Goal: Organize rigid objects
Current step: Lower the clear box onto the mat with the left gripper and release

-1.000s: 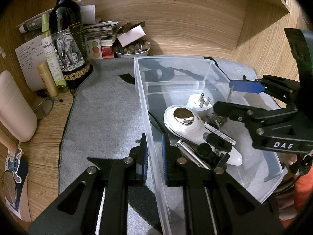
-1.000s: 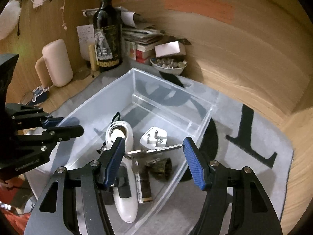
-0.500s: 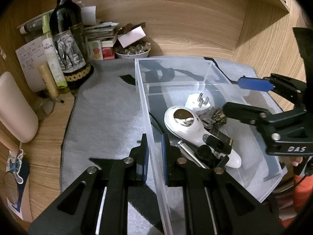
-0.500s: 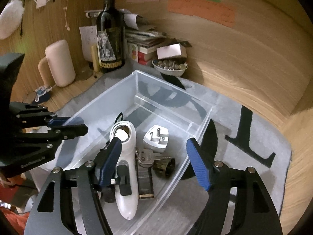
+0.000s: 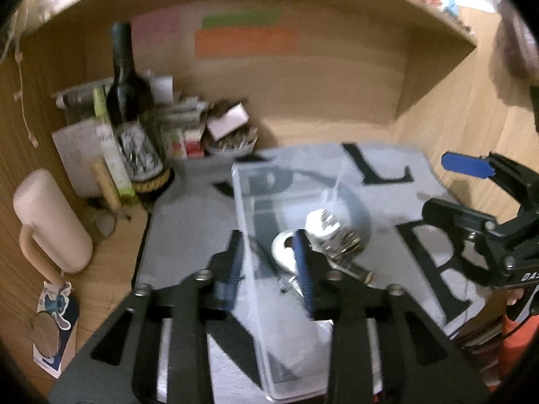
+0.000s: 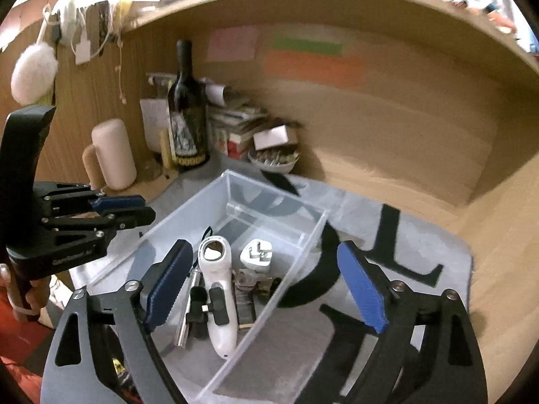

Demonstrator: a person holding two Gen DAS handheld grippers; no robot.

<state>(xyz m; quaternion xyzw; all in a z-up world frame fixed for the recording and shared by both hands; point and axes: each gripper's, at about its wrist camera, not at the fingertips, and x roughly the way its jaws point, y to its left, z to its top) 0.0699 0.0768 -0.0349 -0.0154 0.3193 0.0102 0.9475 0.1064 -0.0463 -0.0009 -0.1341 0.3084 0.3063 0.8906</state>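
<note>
A clear plastic bin (image 6: 188, 209) sits on the grey mat. In it lie a white handheld device (image 6: 217, 289), a white plug adapter (image 6: 257, 253), a bunch of keys (image 6: 253, 281) and a silver tube (image 6: 187, 309). My left gripper (image 5: 268, 266) hovers over the bin's (image 5: 243, 198) left wall. Its jaws are opening, and the thin wall stands between them untouched. My right gripper (image 6: 266, 289) hangs above the bin's right side. Its jaws are opening wide and grip nothing. The left gripper (image 6: 141, 209) shows at the left of the right wrist view, and the right gripper (image 5: 449, 190) at the right of the left wrist view.
A dark wine bottle (image 6: 186, 118), a pink mug (image 6: 113, 155), stacked books (image 6: 235, 124) and a bowl of small items (image 6: 274, 161) crowd the back left corner. Wooden alcove walls close in behind and to the right. The grey mat (image 6: 421, 252) bears black letters.
Both grippers have risen and drawn back. The left one has let go of the bin wall. The right jaws have spread, and the keys once between them lie in the bin.
</note>
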